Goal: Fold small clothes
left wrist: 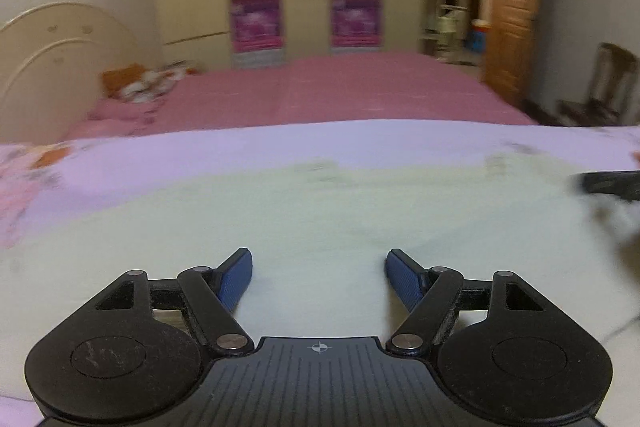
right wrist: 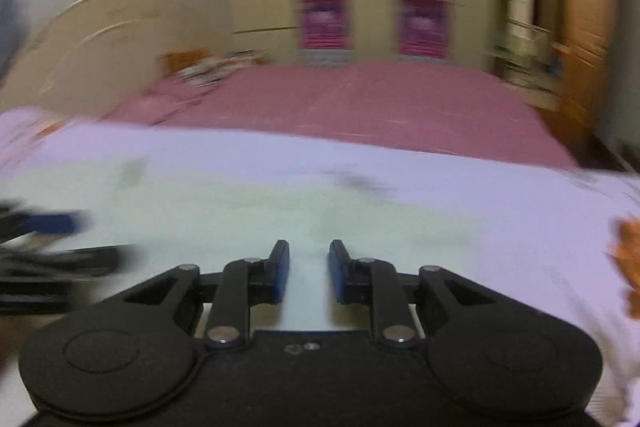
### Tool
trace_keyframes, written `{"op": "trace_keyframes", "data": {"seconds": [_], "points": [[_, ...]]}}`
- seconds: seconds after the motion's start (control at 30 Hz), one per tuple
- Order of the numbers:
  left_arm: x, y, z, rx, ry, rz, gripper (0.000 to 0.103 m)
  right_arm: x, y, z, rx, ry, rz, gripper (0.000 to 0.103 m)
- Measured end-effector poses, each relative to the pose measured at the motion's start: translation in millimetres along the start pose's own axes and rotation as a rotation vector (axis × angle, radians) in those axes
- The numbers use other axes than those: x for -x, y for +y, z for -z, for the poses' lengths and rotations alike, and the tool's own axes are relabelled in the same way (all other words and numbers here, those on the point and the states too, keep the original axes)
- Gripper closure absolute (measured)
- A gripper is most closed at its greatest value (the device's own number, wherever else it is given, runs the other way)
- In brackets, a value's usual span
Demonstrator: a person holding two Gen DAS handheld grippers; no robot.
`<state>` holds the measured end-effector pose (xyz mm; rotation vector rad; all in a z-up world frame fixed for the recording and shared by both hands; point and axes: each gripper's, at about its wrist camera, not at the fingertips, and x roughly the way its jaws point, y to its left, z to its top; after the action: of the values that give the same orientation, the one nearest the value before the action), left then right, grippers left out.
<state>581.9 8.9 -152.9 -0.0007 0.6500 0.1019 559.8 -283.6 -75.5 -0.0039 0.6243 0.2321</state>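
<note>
Jaws of left gripper point(left wrist: 319, 267) spread wide, right gripper point(right wrist: 309, 259) narrowly parted, over pale garment point(left wrist: 320, 211); no legible writing.

The left gripper point(left wrist: 319, 263), a black linkage frame with blue ribbed pads, is held pitched downward with its jaws spread wide and nothing between them. The right gripper point(right wrist: 308, 267) — of the same black-and-blue build — is angled down likewise, its jaws drawn near together with a narrow gap left, nothing clamped.
</note>
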Motion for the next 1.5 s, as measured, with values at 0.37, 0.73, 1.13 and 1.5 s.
{"op": "trace_keyframes", "data": {"seconds": [0.37,0.73,1.13,1.5], "points": [[50,-45,24,-0.077,-0.056,0.095,0.019,70,29,34,-0.016,-0.025,-0.126,0.077],[55,2,41,0.014,0.015,0.015,0.019,100,2,60,-0.114,0.059,0.091,0.084],[131,181,104,0.435,-0.044,-0.176,0.020,143,27,63,-0.132,-0.014,-0.014,0.074],[139,389,166,1.043,-0.173,-0.176,0.040,144,86,68,-0.124,0.025,-0.098,0.074]]}}
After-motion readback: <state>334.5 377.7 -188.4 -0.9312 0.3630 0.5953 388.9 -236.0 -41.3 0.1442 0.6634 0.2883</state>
